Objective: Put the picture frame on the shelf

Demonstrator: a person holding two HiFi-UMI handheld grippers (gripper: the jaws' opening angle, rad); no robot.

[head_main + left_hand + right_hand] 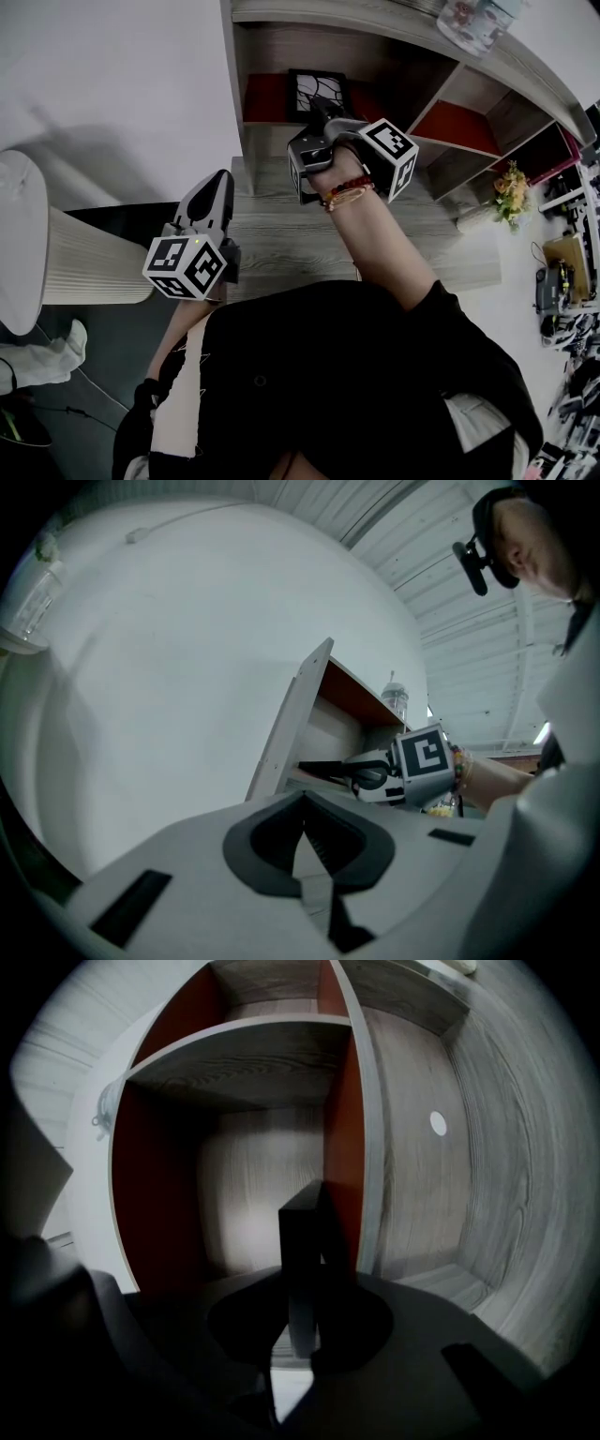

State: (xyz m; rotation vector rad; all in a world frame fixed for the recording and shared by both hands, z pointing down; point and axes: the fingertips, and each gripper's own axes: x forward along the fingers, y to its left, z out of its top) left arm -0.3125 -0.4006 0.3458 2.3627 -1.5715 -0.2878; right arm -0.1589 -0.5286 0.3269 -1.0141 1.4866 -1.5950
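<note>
A plain white wall [112,75] stands left of the shelf unit [281,202], which is built of grey wood-grain boards with red panels inside its compartments. At the left edge of the head view stands a white round-topped stand [89,267] with a ribbed column, set on a dark floor [98,370]. Yellow flowers [511,190] sit beyond the unit's right end. The ceiling [469,592] is of white ribbed panels, evenly lit.

We take this for a workroom dressed like a home: a wooden shelf [394,33] with red panels [459,127], flowers [511,192], cluttered gear [562,272] on the floor [525,281], a ribbed ceiling [450,546].
</note>
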